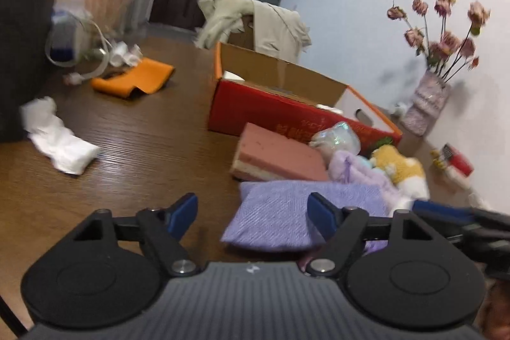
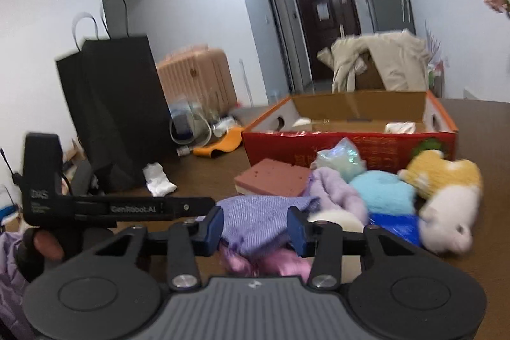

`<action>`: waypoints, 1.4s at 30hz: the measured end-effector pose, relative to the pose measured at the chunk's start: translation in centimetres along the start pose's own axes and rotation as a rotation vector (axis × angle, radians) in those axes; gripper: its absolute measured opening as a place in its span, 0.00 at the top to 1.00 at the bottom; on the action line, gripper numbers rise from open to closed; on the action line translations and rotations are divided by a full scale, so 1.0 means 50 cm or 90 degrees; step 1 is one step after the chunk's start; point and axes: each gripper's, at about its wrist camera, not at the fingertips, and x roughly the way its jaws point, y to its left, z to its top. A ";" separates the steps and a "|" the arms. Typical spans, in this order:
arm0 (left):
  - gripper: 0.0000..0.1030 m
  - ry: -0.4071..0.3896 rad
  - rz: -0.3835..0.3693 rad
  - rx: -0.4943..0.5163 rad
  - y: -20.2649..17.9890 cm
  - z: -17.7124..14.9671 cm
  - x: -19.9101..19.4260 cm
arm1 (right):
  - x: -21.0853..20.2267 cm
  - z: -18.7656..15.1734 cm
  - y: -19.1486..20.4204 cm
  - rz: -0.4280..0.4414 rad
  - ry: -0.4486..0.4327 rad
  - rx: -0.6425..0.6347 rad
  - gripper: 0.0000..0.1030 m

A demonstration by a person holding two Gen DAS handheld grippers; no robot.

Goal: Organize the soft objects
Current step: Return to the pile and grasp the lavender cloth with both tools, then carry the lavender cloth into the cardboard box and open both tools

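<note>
A purple woven cloth (image 1: 299,212) lies on the brown table in front of a pile of soft things: a pink sponge block (image 1: 277,155), a lilac fuzzy item (image 1: 360,171), a yellow and white plush (image 1: 401,168). My left gripper (image 1: 251,215) is open, its right finger over the cloth's left part. In the right wrist view my right gripper (image 2: 255,227) has its fingers on both sides of the purple cloth (image 2: 255,219), closed onto it. A blue plush (image 2: 382,190) and the yellow and white plush (image 2: 446,190) lie to its right.
An open red cardboard box (image 1: 287,107) stands behind the pile, also seen in the right wrist view (image 2: 350,145). White crumpled cloth (image 1: 57,139) and an orange cloth (image 1: 134,78) lie on the left. A vase of flowers (image 1: 430,97) stands by the wall. A black bag (image 2: 114,117) stands left.
</note>
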 end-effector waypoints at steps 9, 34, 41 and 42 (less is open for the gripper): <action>0.76 0.057 -0.148 -0.089 0.061 -0.001 0.037 | 0.101 0.003 0.006 -0.066 0.093 -0.031 0.44; 0.93 -0.085 -0.111 0.038 -0.095 0.074 -0.147 | -0.070 0.084 0.026 -0.002 -0.085 -0.060 0.89; 0.93 -0.101 -0.092 0.054 -0.107 0.240 -0.037 | 0.020 0.247 -0.033 -0.013 -0.098 -0.109 0.89; 0.93 -0.098 -0.086 0.054 -0.104 0.262 -0.010 | 0.045 0.268 -0.044 -0.015 -0.091 -0.110 0.89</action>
